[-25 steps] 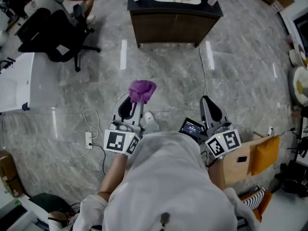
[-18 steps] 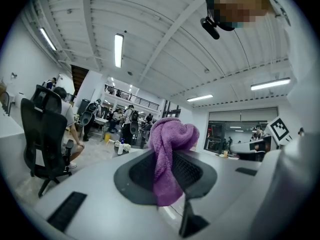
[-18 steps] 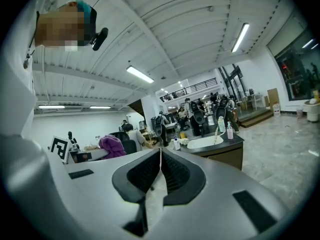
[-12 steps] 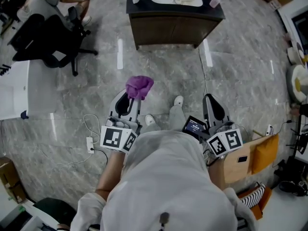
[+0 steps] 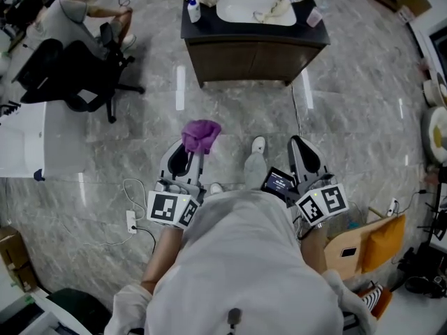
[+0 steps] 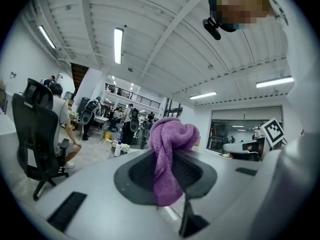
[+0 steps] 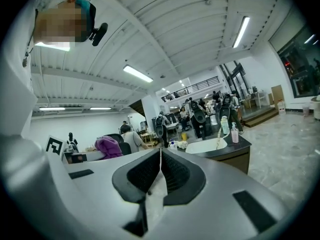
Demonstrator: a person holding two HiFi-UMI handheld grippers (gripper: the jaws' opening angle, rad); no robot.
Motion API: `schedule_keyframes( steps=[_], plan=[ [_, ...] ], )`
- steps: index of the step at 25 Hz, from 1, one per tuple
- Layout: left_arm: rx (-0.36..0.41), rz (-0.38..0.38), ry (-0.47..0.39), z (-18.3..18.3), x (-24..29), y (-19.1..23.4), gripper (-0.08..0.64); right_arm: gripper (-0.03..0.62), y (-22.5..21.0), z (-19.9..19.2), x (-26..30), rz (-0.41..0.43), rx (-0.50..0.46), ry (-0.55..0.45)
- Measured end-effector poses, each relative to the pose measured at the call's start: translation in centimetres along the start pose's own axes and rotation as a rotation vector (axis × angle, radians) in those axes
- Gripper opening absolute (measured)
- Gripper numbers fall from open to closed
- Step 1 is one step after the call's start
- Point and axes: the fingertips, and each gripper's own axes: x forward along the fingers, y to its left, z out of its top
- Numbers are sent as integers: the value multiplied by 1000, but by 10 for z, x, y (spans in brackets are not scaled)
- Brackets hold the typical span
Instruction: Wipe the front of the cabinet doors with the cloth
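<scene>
Pinching the purple cloth (image 5: 201,134) bunched at its tips, the left gripper (image 5: 194,148) points straight at the cabinet doors (image 5: 244,61), which stand well ahead across the floor (image 5: 237,114), fronts facing it; right gripper (image 5: 306,152) jaws pressed together, empty, level alongside, no nearer

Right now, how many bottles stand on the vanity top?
3. A white, blue-capped bottle stands left of the basin; a greenish bottle and a pinkish pump bottle stand together right of it. More may sit unseen at the far edge.
</scene>
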Motion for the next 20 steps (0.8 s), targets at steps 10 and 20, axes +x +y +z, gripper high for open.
schedule_keyframes(
  steps=[10,20],
  plan=[
    [10,80,7,16,152,-10,78,29,-138,41,87,97,5,42],
    [-4,148,50,-7,295,-21,78,29,-282,56,171,224,-63,132]
  ],
)
